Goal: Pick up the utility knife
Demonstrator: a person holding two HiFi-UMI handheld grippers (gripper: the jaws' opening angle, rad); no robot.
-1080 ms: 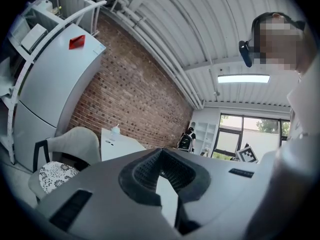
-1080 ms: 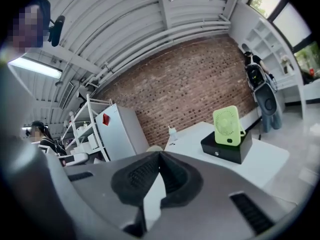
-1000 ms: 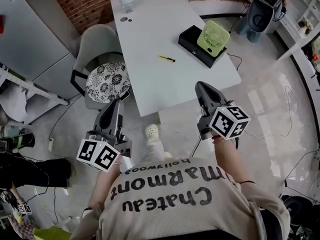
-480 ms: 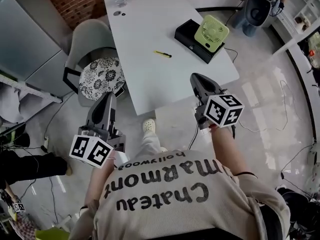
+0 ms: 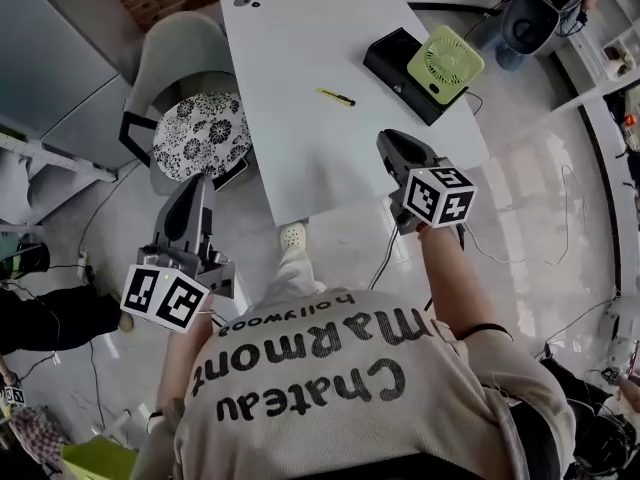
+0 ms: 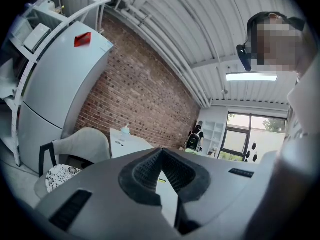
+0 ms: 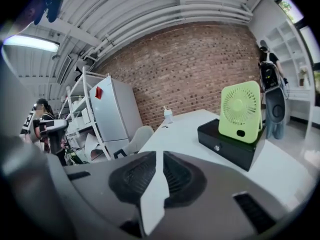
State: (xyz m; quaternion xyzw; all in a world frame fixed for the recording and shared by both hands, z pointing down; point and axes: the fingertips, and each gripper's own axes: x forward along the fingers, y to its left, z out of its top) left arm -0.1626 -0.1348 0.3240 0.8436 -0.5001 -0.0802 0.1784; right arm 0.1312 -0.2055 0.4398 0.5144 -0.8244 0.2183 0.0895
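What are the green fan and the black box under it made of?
The green fan looks like smooth matte plastic: one even colour, a moulded grille. The black box could be painted metal or plastic; its flat dark sides show a dull sheen, so I can't tell which.

White table, yellow utility knife, black box under green fan

Fingers touch at tips; white table beyond.
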